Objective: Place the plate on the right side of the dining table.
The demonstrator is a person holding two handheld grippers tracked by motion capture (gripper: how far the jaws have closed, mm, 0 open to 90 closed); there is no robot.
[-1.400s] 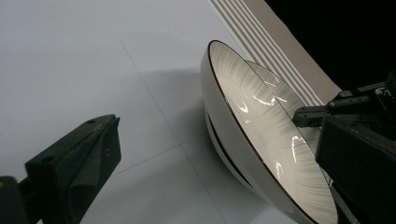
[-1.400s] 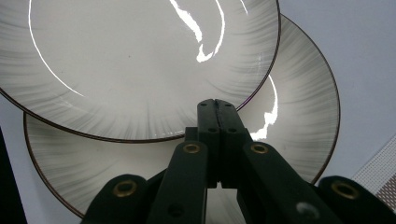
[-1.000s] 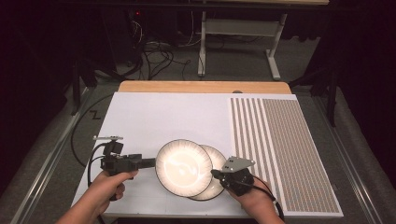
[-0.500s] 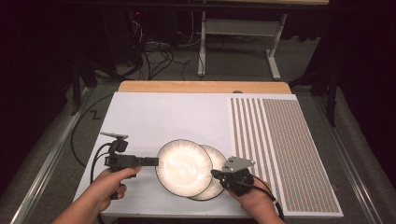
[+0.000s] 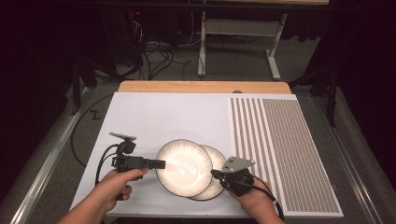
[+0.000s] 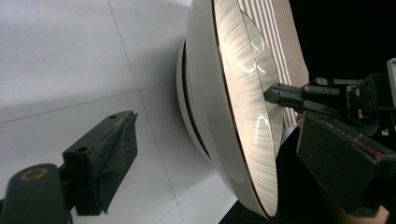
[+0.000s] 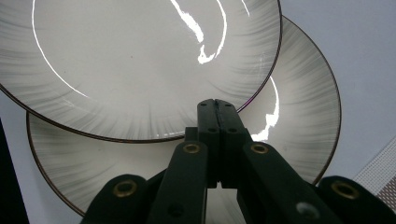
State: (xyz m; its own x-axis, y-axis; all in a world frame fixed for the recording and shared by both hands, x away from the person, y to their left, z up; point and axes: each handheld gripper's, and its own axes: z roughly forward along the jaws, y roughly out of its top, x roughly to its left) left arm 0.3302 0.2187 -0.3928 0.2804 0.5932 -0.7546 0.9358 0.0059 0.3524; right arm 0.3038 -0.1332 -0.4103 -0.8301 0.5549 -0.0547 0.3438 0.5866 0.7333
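- Two plates on white mat (image 5: 154,116), overlapping, near the front edge of table (image 5: 201,87).
- Upper plate (image 5: 183,167) lies toward the person's left, partly over lower plate (image 5: 218,161); lower one sticks out to the right and front.
- Both pale w/ grey streaked rims and a thin dark edge.
- Left gripper (image 5: 159,164): jaws wide apart, have just been closing some; upper plate's left rim sits between them in left gripper view, pads not pressing on it. One jaw below on the mat side, other above the plate face.
- Right gripper (image 5: 215,173): jaws fully together, nothing between them. Tip rests over lower plate, just at upper plate's edge; touching or not, can't tell.
- Striped mat (image 5: 280,149) on right side of table, apart from plates.
- Both hands at the front edge, one per gripper.
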